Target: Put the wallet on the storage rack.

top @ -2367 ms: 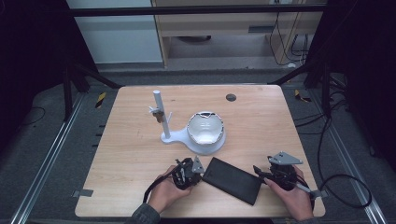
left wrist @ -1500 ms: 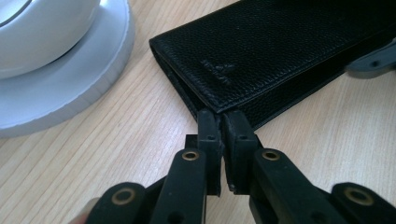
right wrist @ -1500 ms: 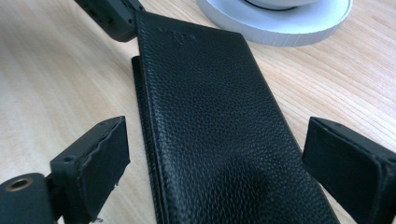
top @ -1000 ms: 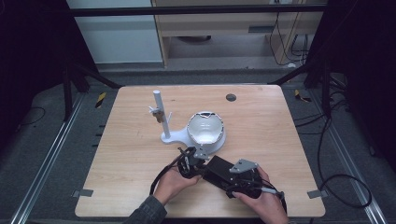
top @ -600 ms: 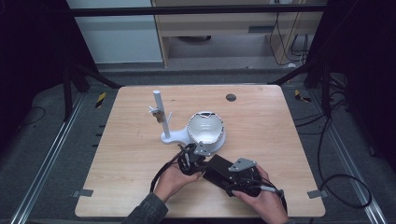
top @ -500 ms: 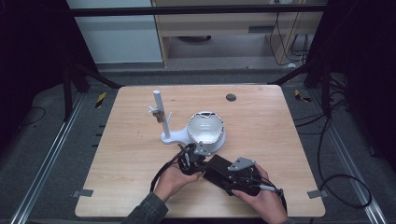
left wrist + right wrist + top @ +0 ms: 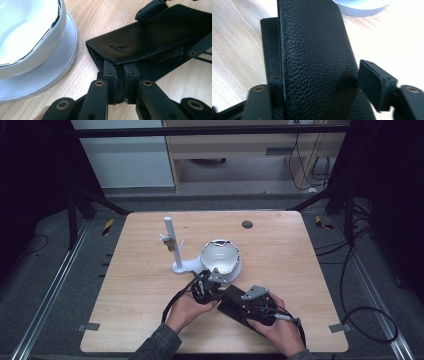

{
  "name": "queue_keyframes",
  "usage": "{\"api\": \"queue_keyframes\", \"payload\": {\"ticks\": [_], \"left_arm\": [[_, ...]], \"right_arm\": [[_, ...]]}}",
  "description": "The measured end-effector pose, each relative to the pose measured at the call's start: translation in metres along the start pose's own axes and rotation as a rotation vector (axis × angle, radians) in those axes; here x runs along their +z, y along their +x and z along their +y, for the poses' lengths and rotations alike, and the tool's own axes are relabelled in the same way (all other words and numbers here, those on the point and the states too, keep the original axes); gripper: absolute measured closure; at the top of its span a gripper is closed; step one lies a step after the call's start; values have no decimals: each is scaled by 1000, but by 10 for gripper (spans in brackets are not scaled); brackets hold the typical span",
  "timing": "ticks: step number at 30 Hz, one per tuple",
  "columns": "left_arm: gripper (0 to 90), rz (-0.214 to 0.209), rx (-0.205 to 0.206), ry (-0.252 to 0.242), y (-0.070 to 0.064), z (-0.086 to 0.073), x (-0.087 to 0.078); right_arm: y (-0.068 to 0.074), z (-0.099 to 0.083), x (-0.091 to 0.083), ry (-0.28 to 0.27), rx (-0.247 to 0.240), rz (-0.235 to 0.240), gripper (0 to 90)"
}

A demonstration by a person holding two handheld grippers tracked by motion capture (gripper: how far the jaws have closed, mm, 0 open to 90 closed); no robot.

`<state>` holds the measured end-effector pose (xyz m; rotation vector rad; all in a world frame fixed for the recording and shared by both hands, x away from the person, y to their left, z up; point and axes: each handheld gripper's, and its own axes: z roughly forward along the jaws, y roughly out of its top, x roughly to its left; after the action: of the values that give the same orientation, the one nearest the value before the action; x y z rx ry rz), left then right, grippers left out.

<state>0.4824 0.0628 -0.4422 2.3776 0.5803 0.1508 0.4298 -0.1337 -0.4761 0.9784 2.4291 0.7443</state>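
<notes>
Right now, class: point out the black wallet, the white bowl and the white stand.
black wallet [image 7: 150,37], left gripper view, top flap.
white bowl [image 7: 220,257], high view, inside.
white stand [image 7: 170,237], high view, upright post.

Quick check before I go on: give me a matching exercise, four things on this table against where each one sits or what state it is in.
Things:
1. black leather wallet
2. white bowl
3. white post stand
4. left tool

Places or states:
A. upright, to the left of the bowl in the high view
B. shut on the wallet's lower flap near the corner
C. flat on the wood at the near edge, between the two hands
D. on a white round base, just behind the wallet

Pairs: 1-C, 2-D, 3-A, 4-B
</notes>
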Motion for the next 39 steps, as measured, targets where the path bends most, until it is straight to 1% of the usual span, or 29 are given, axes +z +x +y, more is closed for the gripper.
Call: {"api": "queue_keyframes", "payload": {"ticks": [2, 3, 5, 7, 9, 10, 12, 14, 15, 17, 18, 19, 20, 22, 24, 26, 27, 29, 31, 32, 33, 36, 37, 39], "left_arm": [[825, -1, 0, -2, 0, 2, -1], [823, -1, -1, -3, 0, 2, -1], [816, -4, -6, -7, 1, 4, -1], [813, -9, -14, -14, 1, 4, -3], [791, -8, -16, -19, 0, 4, -6], [759, -2, -15, -22, 0, 4, -7], [683, 19, -13, -28, -2, 3, -11], [578, 42, -6, -21, -3, 1, -13], [508, 50, -8, -19, -3, 0, -14], [408, 54, -8, -14, -2, -2, -16], [363, 48, -11, -15, -1, -3, -17], [308, 47, -7, -14, -1, -4, -17], [275, 42, -5, -15, 0, -5, -18], [192, 27, 2, -12, 0, -7, -18], [175, 29, -6, -20, 1, -7, -20], [151, 28, -19, -34, 1, -7, -22], [138, 28, -15, -37, 1, -6, -22], [128, 33, -9, -35, 0, -3, -23], [126, 47, -6, -36, -1, 0, -24], [124, 46, -3, -34, -2, 2, -24], [120, 46, 0, -29, -3, 3, -24], [117, 42, 14, -23, -6, 7, -23], [117, 41, 14, -18, -7, 8, -23], [117, 35, 29, -8, -8, 10, -22]], "right_arm": [[0, 0, 0, 3, -6, -14, 390], [-1, 0, 0, 1, -12, -20, 401], [0, 1, 0, 4, -32, -35, 458], [2, 3, -2, 2, -61, -54, 547], [2, 6, -4, -8, -83, -69, 637], [2, 7, -5, -8, -101, -77, 668], [2, 7, -6, -2, -120, -82, 716], [1, 8, -8, 3, -146, -89, 763], [1, 9, -10, 6, -156, -95, 795], [-1, 11, -13, 5, -171, -90, 828], [-2, 11, -14, 6, -172, -85, 834], [-4, 11, -16, 5, -184, -82, 838], [-6, 11, -17, 6, -191, -84, 840], [-10, 11, -21, -7, -191, -78, 841], [-14, 10, -27, -25, -174, -77, 841], [-19, 7, -34, -59, -153, -70, 842], [-23, 5, -38, -85, -143, -68, 842], [-27, 2, -43, -122, -125, -65, 842], [-31, -2, -47, -164, -112, -60, 842], [-32, -3, -49, -180, -110, -59, 842], [-33, -5, -52, -205, -98, -55, 842], [-36, -8, -56, -251, -84, -52, 842], [-36, -9, -57, -267, -88, -52, 842], [-38, -11, -60, -303, -78, -44, 842]]}}
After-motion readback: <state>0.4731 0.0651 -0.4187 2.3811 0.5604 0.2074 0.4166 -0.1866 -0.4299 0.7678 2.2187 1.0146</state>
